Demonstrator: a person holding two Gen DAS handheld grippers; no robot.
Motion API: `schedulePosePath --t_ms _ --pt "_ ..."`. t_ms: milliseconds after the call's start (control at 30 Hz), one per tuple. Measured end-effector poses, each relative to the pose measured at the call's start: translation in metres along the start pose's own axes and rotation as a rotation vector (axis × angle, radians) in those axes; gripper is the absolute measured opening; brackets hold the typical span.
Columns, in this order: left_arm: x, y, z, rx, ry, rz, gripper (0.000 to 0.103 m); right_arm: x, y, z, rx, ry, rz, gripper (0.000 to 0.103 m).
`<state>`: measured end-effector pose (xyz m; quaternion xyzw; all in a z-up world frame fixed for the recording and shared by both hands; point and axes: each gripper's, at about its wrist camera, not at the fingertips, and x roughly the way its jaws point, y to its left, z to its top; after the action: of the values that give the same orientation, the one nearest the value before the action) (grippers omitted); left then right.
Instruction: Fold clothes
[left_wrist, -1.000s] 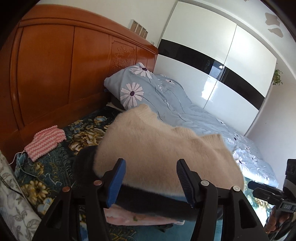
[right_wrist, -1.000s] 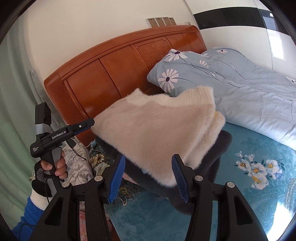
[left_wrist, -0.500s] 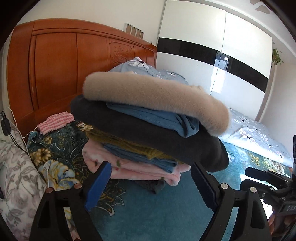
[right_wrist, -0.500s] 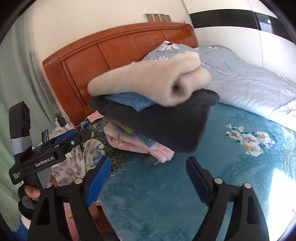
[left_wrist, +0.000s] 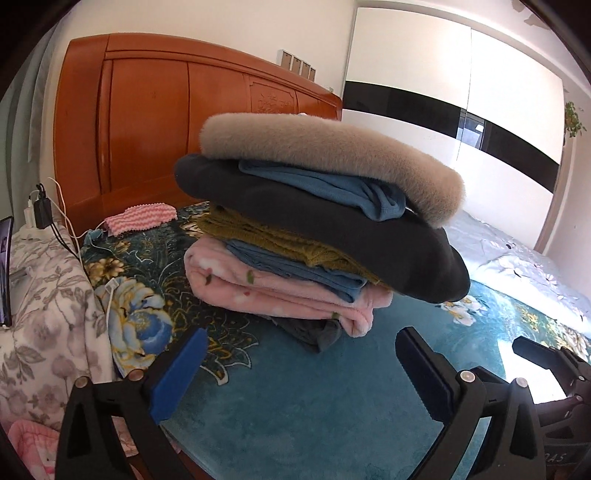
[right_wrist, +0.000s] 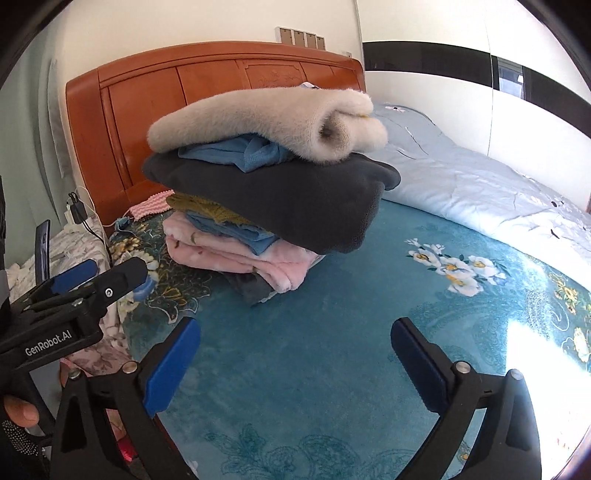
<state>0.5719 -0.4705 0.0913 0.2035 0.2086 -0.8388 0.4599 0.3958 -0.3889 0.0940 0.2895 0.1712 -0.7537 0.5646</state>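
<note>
Teal floral bedspread (right_wrist: 332, 369) fills my view, nearest first. My left gripper (left_wrist: 299, 373) and right gripper (right_wrist: 295, 362) both gape wide, holding nothing. Beyond them, at twelve o'clock, sits the stack of folded clothes (left_wrist: 314, 240): pink fleece low, blue and olive layers, a dark grey garment, then the cream fuzzy sweater (right_wrist: 266, 118) on top, rolled and overhanging. I judge stacking done; next I need another unfolded garment. Farther back stands the wooden headboard (left_wrist: 155, 122).
</note>
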Motion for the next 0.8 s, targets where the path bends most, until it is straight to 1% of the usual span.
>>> schedulePosePath --t_ms 67,200,333,500,633,800 --pt "-0.002 0.002 -0.003 -0.007 0.003 0.012 0.103 0.000 0.003 -0.002 -0.009 0.002 -0.014 0.103" --pt "-0.002 0.003 -0.005 0.007 -0.003 0.064 0.103 -0.001 0.005 -0.007 0.007 0.004 -0.033 0.103" --pt "0.000 0.008 -0.009 0.001 0.023 0.068 0.103 0.000 0.007 -0.009 0.024 0.016 -0.055 0.103" --pt "-0.001 0.003 -0.013 0.023 0.009 0.134 0.103 -0.004 0.009 -0.009 0.013 0.012 -0.092 0.103" --pt "-0.005 -0.002 -0.015 0.043 -0.008 0.170 0.103 -0.008 0.010 -0.008 0.013 0.005 -0.091 0.103" --pt "-0.009 -0.004 -0.015 0.057 -0.006 0.172 0.103 -0.011 0.012 -0.008 0.009 0.002 -0.090 0.103"
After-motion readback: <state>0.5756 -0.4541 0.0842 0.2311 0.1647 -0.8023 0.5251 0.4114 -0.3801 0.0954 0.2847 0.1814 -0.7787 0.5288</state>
